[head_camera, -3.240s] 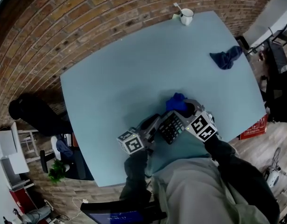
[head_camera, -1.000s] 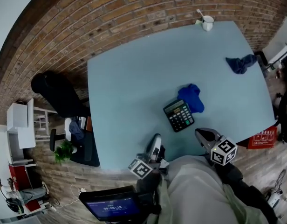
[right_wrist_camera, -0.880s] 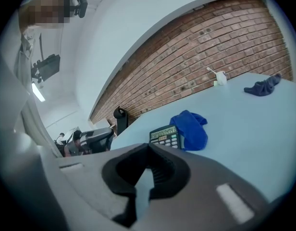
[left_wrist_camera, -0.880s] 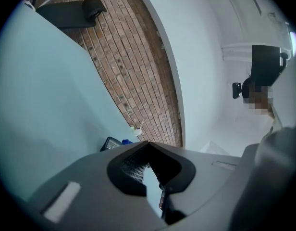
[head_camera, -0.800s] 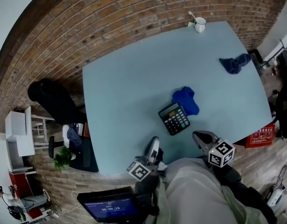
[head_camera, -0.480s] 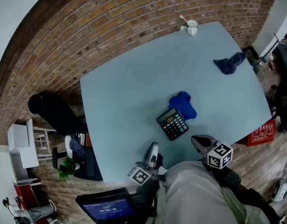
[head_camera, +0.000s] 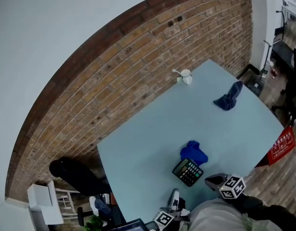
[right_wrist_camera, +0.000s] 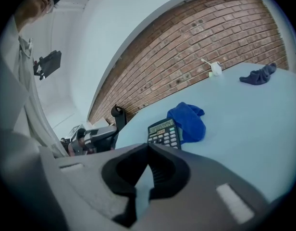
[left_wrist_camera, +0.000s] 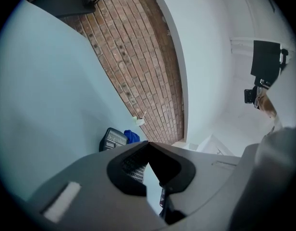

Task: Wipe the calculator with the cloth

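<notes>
Left tongs (head_camera: 174,197) and right tongs (head_camera: 211,180) are sitting closed, empty; you are not wiping: cloth (head_camera: 194,152) is lying against calculator (head_camera: 188,172).

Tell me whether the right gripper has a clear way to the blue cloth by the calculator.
Probably yes: only bare table lies between the right gripper and the blue cloth, with the calculator just left of that line. Its shut jaws must open first.

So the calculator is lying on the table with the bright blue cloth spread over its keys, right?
Not quite. The calculator lies on the table, but the bright blue cloth sits beside it, keys uncovered, as the right gripper view shows.
</notes>
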A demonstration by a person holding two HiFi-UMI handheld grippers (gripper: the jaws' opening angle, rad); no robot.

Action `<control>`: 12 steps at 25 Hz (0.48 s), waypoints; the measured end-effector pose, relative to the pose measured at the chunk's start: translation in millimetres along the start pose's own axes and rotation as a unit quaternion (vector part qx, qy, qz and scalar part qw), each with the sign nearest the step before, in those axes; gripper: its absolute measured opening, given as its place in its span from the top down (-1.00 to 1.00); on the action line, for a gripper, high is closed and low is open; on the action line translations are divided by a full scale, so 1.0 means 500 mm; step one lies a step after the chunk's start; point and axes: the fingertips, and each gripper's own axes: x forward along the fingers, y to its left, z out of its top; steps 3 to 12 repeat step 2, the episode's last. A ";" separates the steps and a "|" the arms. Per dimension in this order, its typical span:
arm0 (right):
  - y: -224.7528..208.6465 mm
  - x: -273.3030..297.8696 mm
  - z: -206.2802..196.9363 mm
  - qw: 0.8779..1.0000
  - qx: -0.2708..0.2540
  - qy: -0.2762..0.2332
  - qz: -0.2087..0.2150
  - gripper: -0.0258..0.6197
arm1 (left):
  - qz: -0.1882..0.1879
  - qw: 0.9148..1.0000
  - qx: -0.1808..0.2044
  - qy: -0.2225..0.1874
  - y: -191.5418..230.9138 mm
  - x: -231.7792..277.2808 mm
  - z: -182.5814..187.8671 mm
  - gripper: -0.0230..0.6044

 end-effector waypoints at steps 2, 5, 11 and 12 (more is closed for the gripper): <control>0.001 -0.011 0.013 1.000 -0.014 -0.003 0.005 0.92 | -0.018 1.000 0.004 0.004 -0.025 0.026 -0.002 0.92; 0.001 -0.011 0.013 1.000 -0.014 -0.003 0.005 0.92 | -0.018 1.000 0.004 0.004 -0.025 0.026 -0.002 0.92; 0.001 -0.011 0.013 1.000 -0.014 -0.003 0.005 0.92 | -0.018 1.000 0.004 0.004 -0.025 0.026 -0.002 0.92; 0.001 -0.011 0.013 1.000 -0.014 -0.003 0.005 0.92 | -0.018 1.000 0.004 0.004 -0.025 0.026 -0.002 0.92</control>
